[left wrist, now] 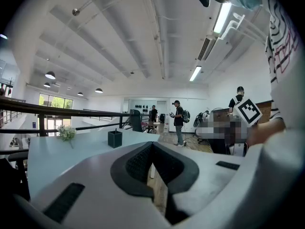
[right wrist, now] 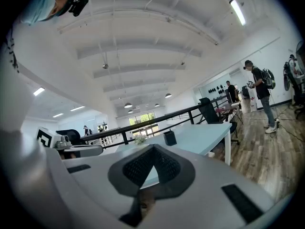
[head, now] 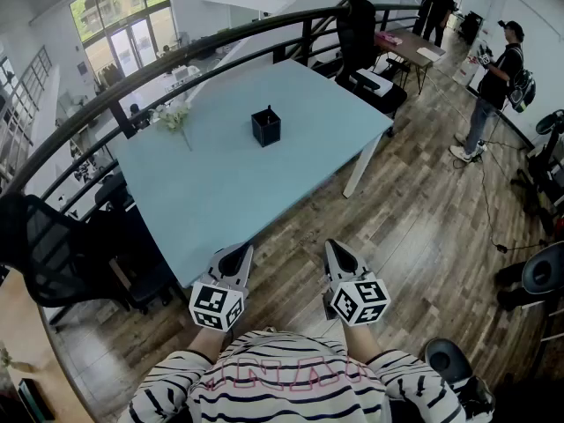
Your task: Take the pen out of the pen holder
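The pen holder [head: 265,127], a small dark square cup, stands upright near the middle of the pale blue table [head: 220,183]. The pen [head: 267,109] shows only as a thin dark tip above its rim, and a sprig of white flowers [head: 173,116] sits well apart to its left. The person stands at the table's near edge. Both the left gripper [head: 244,251] and the right gripper [head: 333,248] hang just off that edge, well short of the holder, each with its jaws pressed together on nothing. The step in hand looks to be the reach. To do it well, one gripper should probably part its jaws before arriving, come in from above the holder, and line its pads up either side of the exposed pen tip rather than the cup wall. The cup looks light and free-standing, so the other gripper could steady its side. A straight upward pull would then lift the pen out without tipping or dragging the holder.
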The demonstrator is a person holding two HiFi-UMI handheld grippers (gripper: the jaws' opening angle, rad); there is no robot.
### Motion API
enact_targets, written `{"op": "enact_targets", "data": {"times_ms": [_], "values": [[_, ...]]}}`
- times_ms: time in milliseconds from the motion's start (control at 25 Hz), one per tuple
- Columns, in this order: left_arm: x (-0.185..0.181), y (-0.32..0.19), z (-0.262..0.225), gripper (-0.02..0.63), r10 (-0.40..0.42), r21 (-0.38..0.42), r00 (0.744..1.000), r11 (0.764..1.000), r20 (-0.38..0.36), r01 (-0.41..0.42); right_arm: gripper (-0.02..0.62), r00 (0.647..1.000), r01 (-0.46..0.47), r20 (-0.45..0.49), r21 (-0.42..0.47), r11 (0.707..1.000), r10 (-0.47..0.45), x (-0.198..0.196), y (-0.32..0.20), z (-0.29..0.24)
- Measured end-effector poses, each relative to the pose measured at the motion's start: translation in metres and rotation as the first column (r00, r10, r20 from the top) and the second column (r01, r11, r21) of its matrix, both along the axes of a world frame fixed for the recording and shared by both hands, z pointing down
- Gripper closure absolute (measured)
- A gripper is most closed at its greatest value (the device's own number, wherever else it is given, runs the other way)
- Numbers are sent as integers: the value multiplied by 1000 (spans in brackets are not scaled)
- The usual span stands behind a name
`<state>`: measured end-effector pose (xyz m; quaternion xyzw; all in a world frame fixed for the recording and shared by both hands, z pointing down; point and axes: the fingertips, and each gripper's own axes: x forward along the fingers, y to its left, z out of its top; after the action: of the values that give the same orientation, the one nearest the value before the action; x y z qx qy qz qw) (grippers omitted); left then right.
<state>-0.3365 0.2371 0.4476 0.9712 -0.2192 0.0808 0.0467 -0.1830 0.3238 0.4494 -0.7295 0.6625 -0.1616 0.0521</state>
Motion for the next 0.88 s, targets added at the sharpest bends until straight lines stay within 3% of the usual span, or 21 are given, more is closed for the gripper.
{"op": "enact_targets", "data": {"times_ms": [280,520,560,640,680,720,760,880], "values": [[-6,-27,4,583,36,10,999,999,-4,-36,569,1000,-26,2,5,1000,26,-13,-26,7],[-1,-40,10,577,62,1,998,998,-1,-62,566,999,-40,15,69,997,39,-5,-45,-1],[3,-42,10,554,65,-1,998,998,0,-65,565,999,-43,2,68,997,43,-1,-48,-2],[12,-45,11,397,67,-4,998,998,3,-67,560,999,-46,-15,72,996,47,9,-55,-4],[16,-49,11,396,62,-4,998,998,4,-62,536,999,-43,-14,76,996,44,15,-59,-5],[21,-52,11,394,53,-3,999,999,5,-53,445,999,-37,-10,78,996,38,21,-64,-6],[27,-56,11,393,41,-4,999,999,6,-41,397,1000,-29,-5,77,997,29,29,-69,-6],[49,-67,11,390,6,-10,1000,1000,7,-6,397,1000,0,4,73,997,-1,53,-81,-5]]}}
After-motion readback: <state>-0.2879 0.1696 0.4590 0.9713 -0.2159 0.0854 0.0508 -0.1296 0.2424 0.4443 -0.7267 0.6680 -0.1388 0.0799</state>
